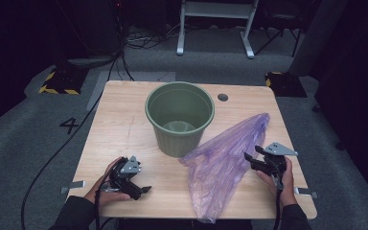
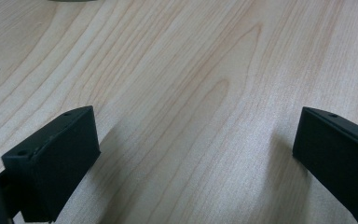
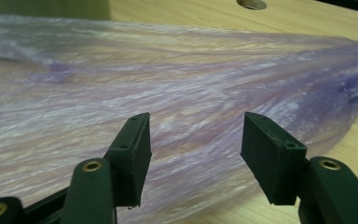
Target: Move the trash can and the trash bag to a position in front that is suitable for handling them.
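A thin purple plastic bag (image 1: 220, 163) lies flat on the wooden table (image 1: 120, 124), running from beside the green bucket (image 1: 179, 117) to the near edge. My right gripper (image 1: 250, 159) sits at the bag's right side, open, its jaws apart just short of the plastic with nothing between them. In the right gripper view the bag (image 3: 168, 93) spreads in front of the right gripper (image 3: 195, 140). My left gripper (image 1: 143, 190) rests low over bare wood near the front left. It is open, and in the left gripper view the left gripper (image 2: 196, 154) has only table between its jaws.
The bucket stands upright at the table's middle back, with nothing inside. A round cable hole (image 1: 223, 97) is behind it to the right. Metal brackets (image 1: 72, 185) stick out at the table's sides. Grey floor, cables and a stand's legs (image 1: 215, 28) lie beyond.
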`<control>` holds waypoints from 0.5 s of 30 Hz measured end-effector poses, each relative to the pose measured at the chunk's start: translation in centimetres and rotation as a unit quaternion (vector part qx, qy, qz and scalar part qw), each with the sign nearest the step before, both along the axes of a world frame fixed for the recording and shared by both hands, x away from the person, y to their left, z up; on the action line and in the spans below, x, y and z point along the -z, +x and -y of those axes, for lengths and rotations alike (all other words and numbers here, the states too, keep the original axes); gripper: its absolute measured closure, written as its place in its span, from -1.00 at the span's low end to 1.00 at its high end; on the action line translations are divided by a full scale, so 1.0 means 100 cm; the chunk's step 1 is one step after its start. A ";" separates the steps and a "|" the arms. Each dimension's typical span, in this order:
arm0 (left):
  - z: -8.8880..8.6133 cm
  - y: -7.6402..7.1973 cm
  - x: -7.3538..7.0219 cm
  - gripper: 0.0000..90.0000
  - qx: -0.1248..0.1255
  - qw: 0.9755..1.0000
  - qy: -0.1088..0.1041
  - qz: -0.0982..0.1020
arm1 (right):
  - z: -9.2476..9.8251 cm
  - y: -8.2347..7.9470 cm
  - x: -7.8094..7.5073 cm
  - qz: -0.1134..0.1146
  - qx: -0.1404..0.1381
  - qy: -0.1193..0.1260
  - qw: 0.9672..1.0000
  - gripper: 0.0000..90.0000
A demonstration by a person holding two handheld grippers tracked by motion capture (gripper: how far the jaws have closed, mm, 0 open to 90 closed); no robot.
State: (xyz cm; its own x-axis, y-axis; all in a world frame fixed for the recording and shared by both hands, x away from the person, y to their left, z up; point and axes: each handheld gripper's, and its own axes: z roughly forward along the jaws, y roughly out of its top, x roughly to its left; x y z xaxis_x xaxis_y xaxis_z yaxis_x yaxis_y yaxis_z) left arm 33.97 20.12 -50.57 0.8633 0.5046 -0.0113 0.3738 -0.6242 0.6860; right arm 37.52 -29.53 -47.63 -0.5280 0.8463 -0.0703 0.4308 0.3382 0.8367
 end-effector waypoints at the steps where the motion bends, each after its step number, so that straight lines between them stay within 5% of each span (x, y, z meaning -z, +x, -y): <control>1: 0.000 0.000 0.000 -1.00 0.000 1.000 0.000 0.000 | 0.000 0.000 0.000 0.000 0.000 0.000 1.000 -0.05; 10: 0.005 -0.001 0.000 -1.00 -0.009 1.000 0.003 0.002 | -0.005 -0.002 0.009 -0.041 -0.051 -0.010 0.998 -0.13; 15: 0.015 -0.003 -0.001 -0.88 -0.016 1.000 -0.006 0.005 | -0.014 -0.006 0.017 -0.060 -0.089 -0.016 0.994 0.20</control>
